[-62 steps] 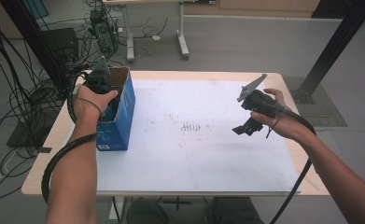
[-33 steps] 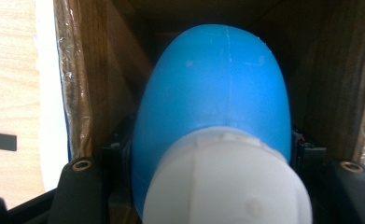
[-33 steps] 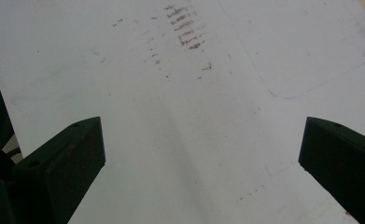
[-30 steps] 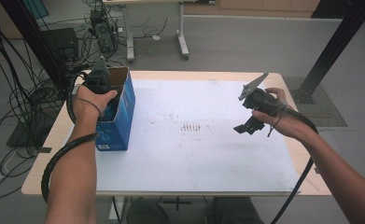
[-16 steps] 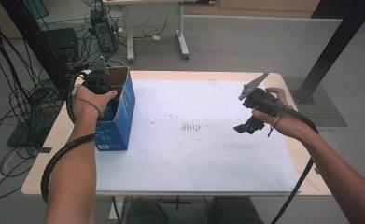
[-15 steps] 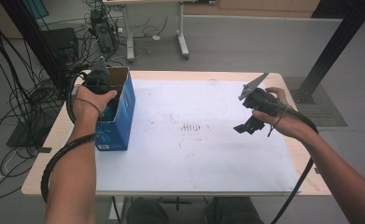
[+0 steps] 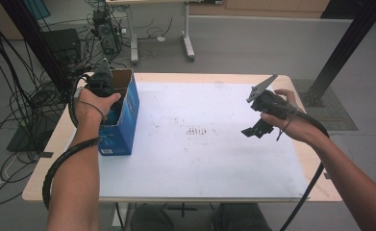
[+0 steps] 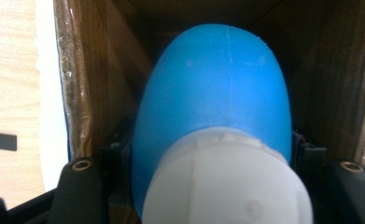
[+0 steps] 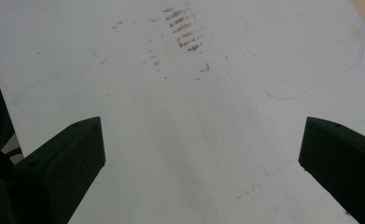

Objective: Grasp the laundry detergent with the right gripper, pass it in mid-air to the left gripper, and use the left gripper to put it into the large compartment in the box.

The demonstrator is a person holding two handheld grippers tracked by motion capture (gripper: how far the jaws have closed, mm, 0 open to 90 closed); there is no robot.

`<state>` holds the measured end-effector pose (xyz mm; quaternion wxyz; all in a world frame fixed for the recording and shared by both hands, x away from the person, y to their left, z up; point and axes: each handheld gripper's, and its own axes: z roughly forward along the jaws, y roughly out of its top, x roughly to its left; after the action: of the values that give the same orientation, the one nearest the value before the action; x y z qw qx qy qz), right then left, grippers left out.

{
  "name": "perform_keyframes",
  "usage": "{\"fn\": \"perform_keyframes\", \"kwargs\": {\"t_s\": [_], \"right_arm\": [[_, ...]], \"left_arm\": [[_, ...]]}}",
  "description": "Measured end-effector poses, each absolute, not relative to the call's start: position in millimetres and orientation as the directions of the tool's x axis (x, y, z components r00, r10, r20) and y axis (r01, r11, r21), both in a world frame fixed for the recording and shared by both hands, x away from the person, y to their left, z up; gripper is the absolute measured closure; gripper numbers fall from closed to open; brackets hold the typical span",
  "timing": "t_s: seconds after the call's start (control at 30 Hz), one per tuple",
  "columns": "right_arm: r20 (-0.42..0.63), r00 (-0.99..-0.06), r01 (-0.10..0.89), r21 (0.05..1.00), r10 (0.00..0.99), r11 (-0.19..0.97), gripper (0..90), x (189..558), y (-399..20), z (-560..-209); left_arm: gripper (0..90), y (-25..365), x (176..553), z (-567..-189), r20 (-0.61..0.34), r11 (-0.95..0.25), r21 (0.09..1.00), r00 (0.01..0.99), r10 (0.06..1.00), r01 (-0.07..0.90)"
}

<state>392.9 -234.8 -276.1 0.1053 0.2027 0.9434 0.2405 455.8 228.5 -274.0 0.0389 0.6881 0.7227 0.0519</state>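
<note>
A tall blue cardboard box [image 7: 123, 122] stands open-topped at the table's left. My left gripper [image 7: 107, 96] reaches down into it from above. In the left gripper view a blue plastic bottle [image 8: 217, 84] with a white cap [image 8: 227, 186] sits between the jaws of the left gripper [image 8: 213, 154], which are shut on its sides, with the box's brown inner walls [image 8: 101, 74] around it. At the right, my right gripper [image 7: 256, 129] hovers above the white sheet [image 7: 200, 159], and in its own view the right gripper [image 9: 201, 154] is open with nothing between the jaws.
The white sheet [image 9: 180, 116] covers most of the wooden table [image 7: 46, 178] and bears faint marks [image 7: 197, 131] at its middle. Cables [image 7: 12, 120] lie on the floor at the left. A black post [image 7: 339, 53] stands beyond the right corner.
</note>
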Motion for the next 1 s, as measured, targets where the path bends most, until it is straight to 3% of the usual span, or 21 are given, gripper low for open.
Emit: {"fn": "perform_keyframes", "kwargs": {"t_s": [1.0], "right_arm": [[-0.101,-0.895,0.334,0.497,0.435,0.801,0.4,393.3,-235.4,-274.4]], "left_arm": [[35.9,228.0,455.6,-274.1,0.020,0.046,0.131,-0.049,0.999,0.990]]}}
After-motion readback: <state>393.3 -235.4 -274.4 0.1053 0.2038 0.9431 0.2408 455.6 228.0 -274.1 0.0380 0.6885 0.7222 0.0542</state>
